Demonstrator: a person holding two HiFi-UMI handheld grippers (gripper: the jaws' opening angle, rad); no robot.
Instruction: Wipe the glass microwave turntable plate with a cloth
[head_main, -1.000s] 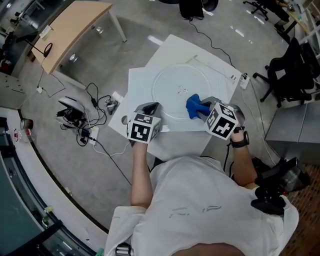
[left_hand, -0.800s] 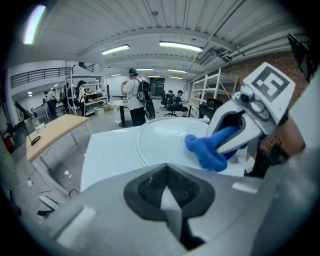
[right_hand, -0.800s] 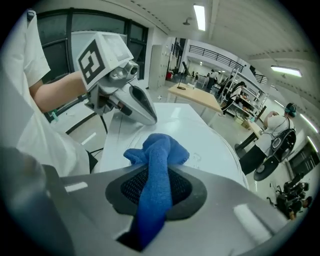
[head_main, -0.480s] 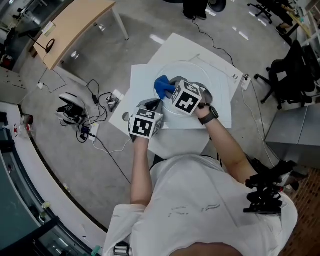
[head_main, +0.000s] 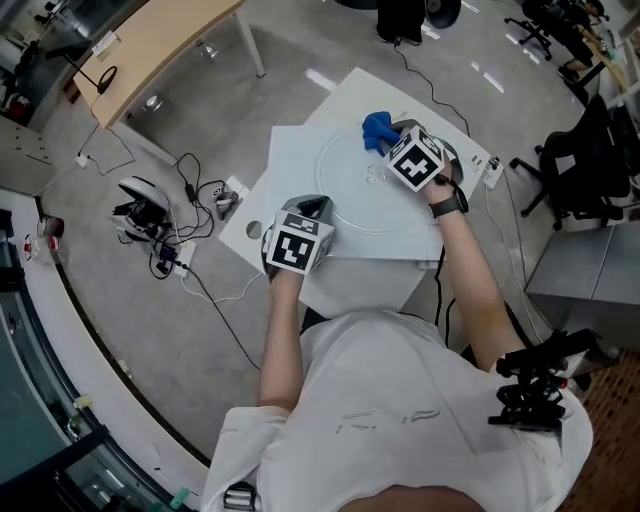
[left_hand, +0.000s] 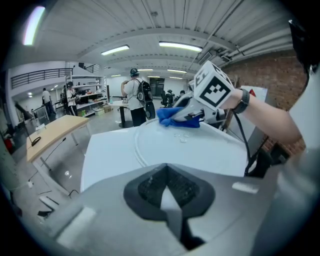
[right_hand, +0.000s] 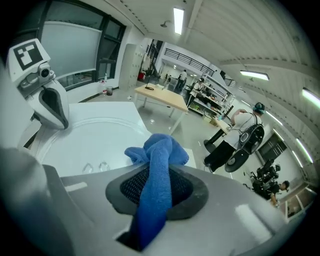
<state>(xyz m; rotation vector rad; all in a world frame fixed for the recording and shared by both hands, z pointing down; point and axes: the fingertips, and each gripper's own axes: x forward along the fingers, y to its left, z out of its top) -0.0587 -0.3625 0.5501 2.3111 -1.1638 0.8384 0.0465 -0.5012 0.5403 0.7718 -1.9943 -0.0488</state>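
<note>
- far left we see a wooden desk (head_main: 150, 45) and a tangle of cables (head_main: 175, 235) on the floor (head_main: 100, 330), well apart from our work area.
- the white tabletop (head_main: 290, 165) carries the task item and sits mid-frame in the head view.
- left claw (head_main: 313, 208): closed on the plate's near-left rim. In the left gripper view the pads meet at the tip, with a pale strip of the rim running between them.
- plate (head_main: 345, 175): clear glass, round, lying flat on the tabletop. We can make out small moulded bumps at its middle.
- cloth (head_main: 377, 127): blue and bunched up. It is down on the far edge of the plate, beyond the centre bumps.
- right claw (head_main: 392, 135): clamped on the cloth. The right gripper view shows the cloth running up between the pads and bulging out past the tips.
- the two claws are on opposite sides of the plate, left near and right far, and each shows up in the other's view.
- the right forearm reaches across the right side of the tabletop and has a dark watch (head_main: 450, 205) on the wrist.
- far right there is a black office chair (head_main: 585, 150) on the floor, clear of the tabletop.
</note>
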